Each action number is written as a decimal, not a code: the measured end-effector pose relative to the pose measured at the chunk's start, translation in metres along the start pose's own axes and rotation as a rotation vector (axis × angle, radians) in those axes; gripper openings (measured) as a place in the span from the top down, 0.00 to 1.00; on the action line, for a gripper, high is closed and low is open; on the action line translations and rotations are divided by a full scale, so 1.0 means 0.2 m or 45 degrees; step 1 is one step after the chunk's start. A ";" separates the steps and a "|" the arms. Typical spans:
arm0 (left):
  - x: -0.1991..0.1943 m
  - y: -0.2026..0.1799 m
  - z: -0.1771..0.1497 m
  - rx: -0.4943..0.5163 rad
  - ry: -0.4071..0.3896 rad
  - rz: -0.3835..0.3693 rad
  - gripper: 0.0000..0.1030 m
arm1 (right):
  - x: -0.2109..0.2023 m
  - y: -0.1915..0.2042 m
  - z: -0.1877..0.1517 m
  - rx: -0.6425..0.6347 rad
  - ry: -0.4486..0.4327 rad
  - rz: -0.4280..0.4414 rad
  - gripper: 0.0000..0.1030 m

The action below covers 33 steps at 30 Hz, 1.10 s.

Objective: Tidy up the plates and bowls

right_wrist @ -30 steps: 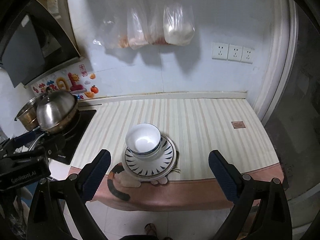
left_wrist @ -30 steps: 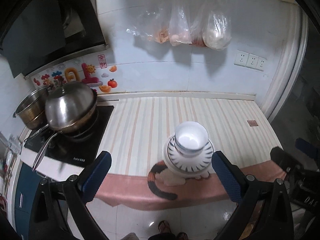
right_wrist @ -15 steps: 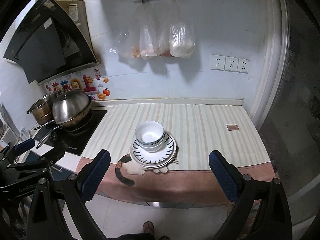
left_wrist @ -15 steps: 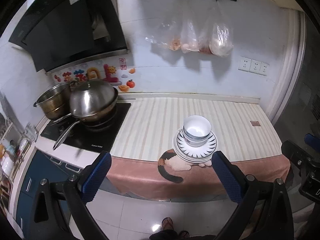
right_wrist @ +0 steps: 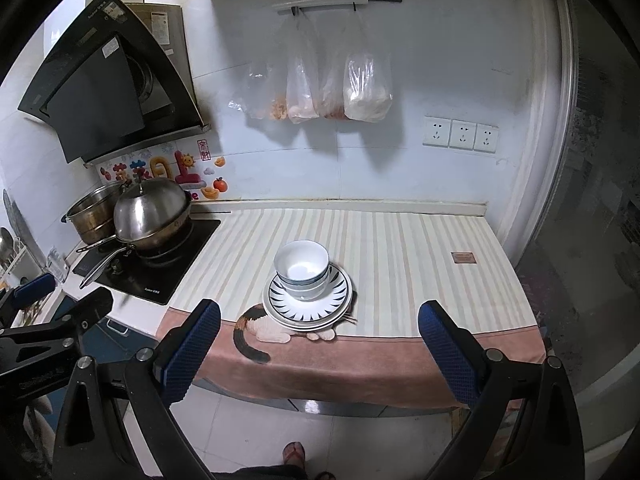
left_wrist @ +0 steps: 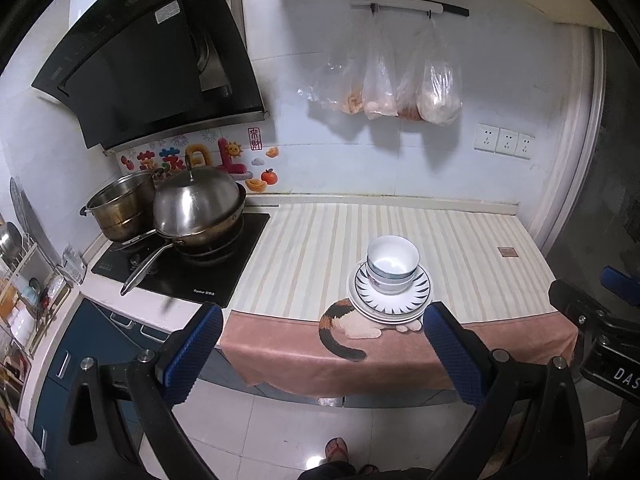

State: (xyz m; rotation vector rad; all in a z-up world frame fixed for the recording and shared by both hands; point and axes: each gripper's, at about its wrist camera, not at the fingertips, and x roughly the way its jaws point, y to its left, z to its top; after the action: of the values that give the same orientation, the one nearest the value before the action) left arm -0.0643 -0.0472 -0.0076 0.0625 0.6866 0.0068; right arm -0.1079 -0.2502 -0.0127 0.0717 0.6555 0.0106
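The red wall sticker [left_wrist: 254, 139] beneath the range hood's lower right corner bore two Chinese characters. The right gripper's body [left_wrist: 616, 372], at the left view's right edge, showed white letters "DAS". Other labels were too small to read.

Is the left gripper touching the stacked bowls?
Apart. The left wrist view shows the left gripper open, over the floor, short of the bowls on the plates.

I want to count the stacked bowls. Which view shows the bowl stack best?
The left wrist view: it catches the bowl stack more side-on, so nested rims show. The right wrist view looks more into the top bowl, hiding the rims below. Exact count stays uncertain.
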 end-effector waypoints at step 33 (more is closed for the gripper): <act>-0.07 0.01 -0.01 -0.015 -0.006 -0.011 0.00 | -0.06 0.02 -0.01 -0.019 -0.003 -0.008 0.01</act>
State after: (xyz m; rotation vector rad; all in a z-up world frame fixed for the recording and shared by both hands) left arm -0.0761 -0.0454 -0.0002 0.0481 0.6821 0.0026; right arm -0.1188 -0.2467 -0.0057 0.0554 0.6535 0.0093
